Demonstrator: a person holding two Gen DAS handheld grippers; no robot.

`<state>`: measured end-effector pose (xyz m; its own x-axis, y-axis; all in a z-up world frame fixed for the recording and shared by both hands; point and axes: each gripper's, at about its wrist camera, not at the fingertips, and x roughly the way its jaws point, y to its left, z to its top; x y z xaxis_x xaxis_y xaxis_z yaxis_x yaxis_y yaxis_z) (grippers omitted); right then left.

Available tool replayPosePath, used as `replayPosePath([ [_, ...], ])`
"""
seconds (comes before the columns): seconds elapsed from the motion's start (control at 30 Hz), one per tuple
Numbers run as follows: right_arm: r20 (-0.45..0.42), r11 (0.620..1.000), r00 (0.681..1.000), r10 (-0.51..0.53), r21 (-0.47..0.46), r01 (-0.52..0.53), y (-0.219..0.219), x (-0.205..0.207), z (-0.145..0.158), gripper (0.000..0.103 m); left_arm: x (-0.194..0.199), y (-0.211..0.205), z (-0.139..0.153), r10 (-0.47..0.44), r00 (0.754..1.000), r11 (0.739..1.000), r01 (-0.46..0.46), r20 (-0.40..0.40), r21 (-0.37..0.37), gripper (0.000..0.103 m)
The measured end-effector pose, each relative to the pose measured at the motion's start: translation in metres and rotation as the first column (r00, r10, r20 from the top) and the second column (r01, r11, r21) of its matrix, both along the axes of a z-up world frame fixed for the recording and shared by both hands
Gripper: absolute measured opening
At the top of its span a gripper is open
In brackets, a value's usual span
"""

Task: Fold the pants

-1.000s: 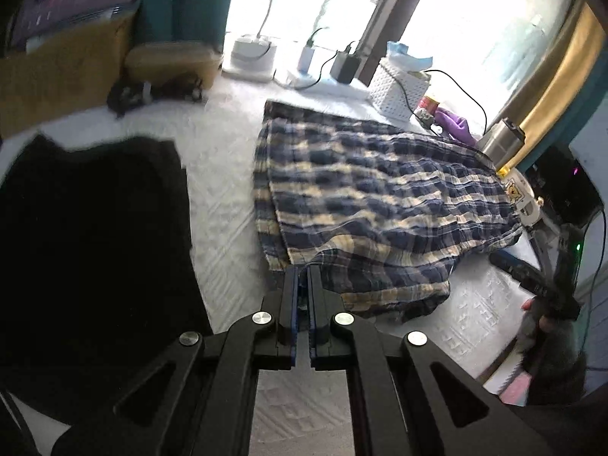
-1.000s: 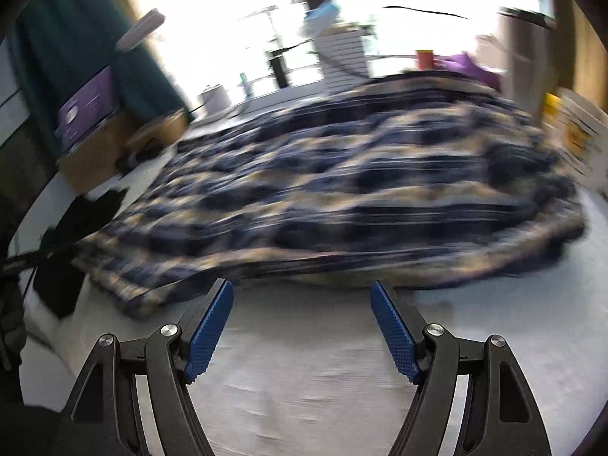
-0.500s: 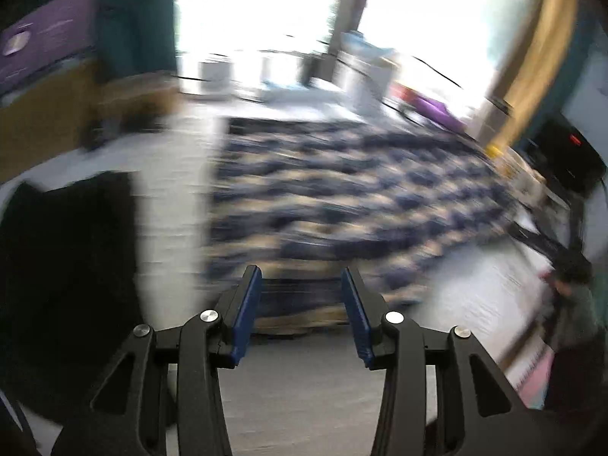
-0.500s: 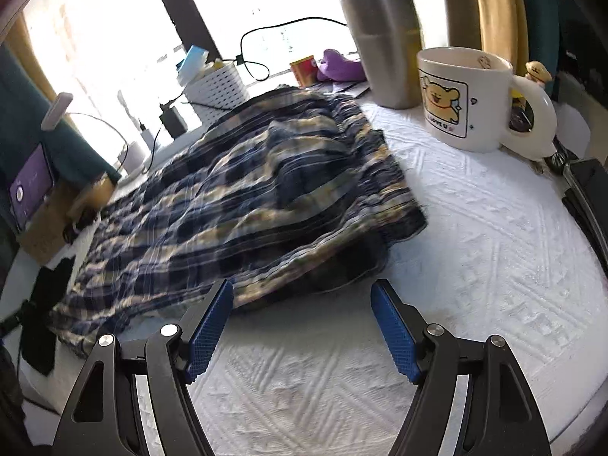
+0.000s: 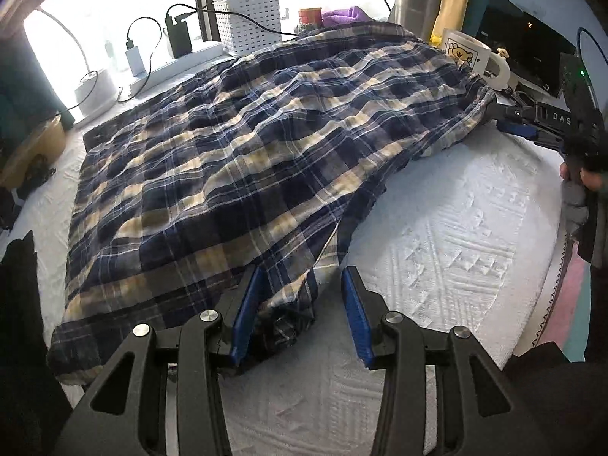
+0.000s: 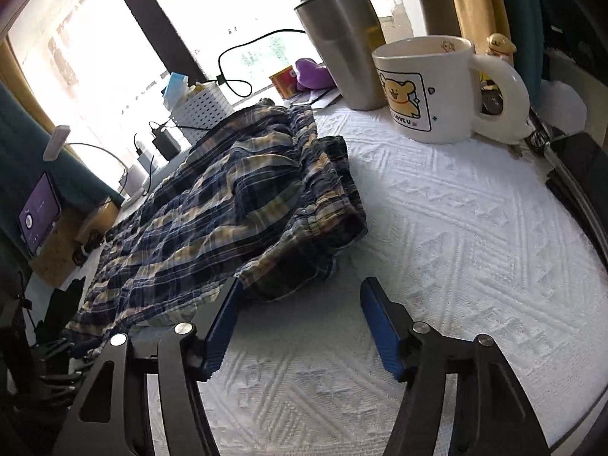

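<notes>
— At bottom centre, what frames the cloth?
— Left gripper [image 5: 300, 311], jaws spread around a hem corner of the plaid pants [image 5: 243, 159]; right gripper [image 6: 300, 326] spread at the waistband edge.
— Beyond?
— Bare white bedspread [image 6: 475, 235] at right, then a mug [image 6: 429, 87] upper right.
</notes>
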<state>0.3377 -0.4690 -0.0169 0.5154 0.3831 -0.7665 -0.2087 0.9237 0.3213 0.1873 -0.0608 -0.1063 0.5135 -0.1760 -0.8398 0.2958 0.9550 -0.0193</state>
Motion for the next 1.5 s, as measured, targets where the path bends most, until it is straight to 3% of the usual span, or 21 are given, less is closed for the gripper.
replayPosePath([
  [0.07,-0.001,1.0,1.0,0.005,0.019,-0.005,0.001,0.002,-0.001,0.062,-0.001,0.002,0.001,0.015,1.0,1.0,-0.015,0.012,0.019,0.019],
  [0.13,-0.009,0.999,1.0,0.011,0.045,-0.011,0.004,0.006,-0.002,0.06,0.0,0.003,0.003,0.015,1.0,1.0,-0.015,0.005,0.002,0.009],
  [0.3,-0.03,0.995,1.0,0.001,0.103,0.003,0.012,0.02,-0.007,0.059,-0.011,-0.003,0.012,0.007,1.0,1.0,-0.007,0.026,-0.009,0.005],
  [0.33,-0.033,0.993,0.999,-0.007,0.116,0.011,0.012,0.022,-0.007,0.054,-0.014,-0.005,0.014,0.005,1.0,1.0,-0.004,0.024,-0.012,0.005],
  [0.4,-0.05,0.989,0.998,-0.038,0.141,0.044,0.008,0.029,-0.01,0.03,-0.019,-0.007,0.014,0.007,1.0,1.0,-0.007,0.011,-0.031,0.005],
  [0.43,-0.05,0.988,0.998,-0.048,0.146,0.055,0.006,0.032,-0.011,0.013,-0.021,-0.007,0.014,0.01,1.0,0.999,-0.01,-0.001,-0.041,0.005],
  [0.6,0.002,0.986,0.997,-0.075,0.147,0.074,0.002,0.035,-0.001,0.01,-0.03,-0.015,0.007,-0.001,0.999,0.994,-0.005,-0.054,-0.11,0.005],
  [0.8,0.01,0.993,0.995,-0.097,0.072,0.096,-0.001,0.035,0.0,0.01,-0.026,0.003,0.007,0.027,0.989,0.975,-0.058,-0.147,-0.214,0.013],
  [0.87,0.003,0.992,0.995,-0.105,0.064,0.104,-0.003,0.034,-0.002,0.01,-0.028,0.015,0.012,0.04,0.986,0.966,-0.08,-0.162,-0.248,0.022],
  [1.1,0.017,0.993,0.993,-0.116,0.013,0.115,-0.005,0.029,0.0,0.01,-0.034,0.067,0.035,0.177,0.978,0.952,-0.199,-0.109,-0.232,0.026],
  [1.17,0.023,0.993,0.993,-0.116,0.002,0.116,-0.005,0.027,0.001,0.01,-0.031,0.088,0.032,0.255,0.963,0.943,-0.268,-0.089,-0.198,0.045],
  [1.2,0.025,0.993,0.993,-0.114,-0.003,0.114,-0.005,0.025,0.003,0.01,-0.029,0.097,0.029,0.287,0.954,0.936,-0.298,-0.082,-0.187,0.047],
  [1.33,0.034,0.995,0.994,-0.101,-0.022,0.102,-0.002,0.024,0.008,0.01,-0.016,0.13,0.019,0.385,0.92,0.899,-0.391,-0.066,-0.197,0.047],
  [1.5,0.017,0.994,0.995,-0.095,-0.052,0.096,0.002,0.026,0.009,0.01,0.004,0.147,0.012,0.386,0.921,0.89,-0.385,-0.045,-0.243,0.047],
])
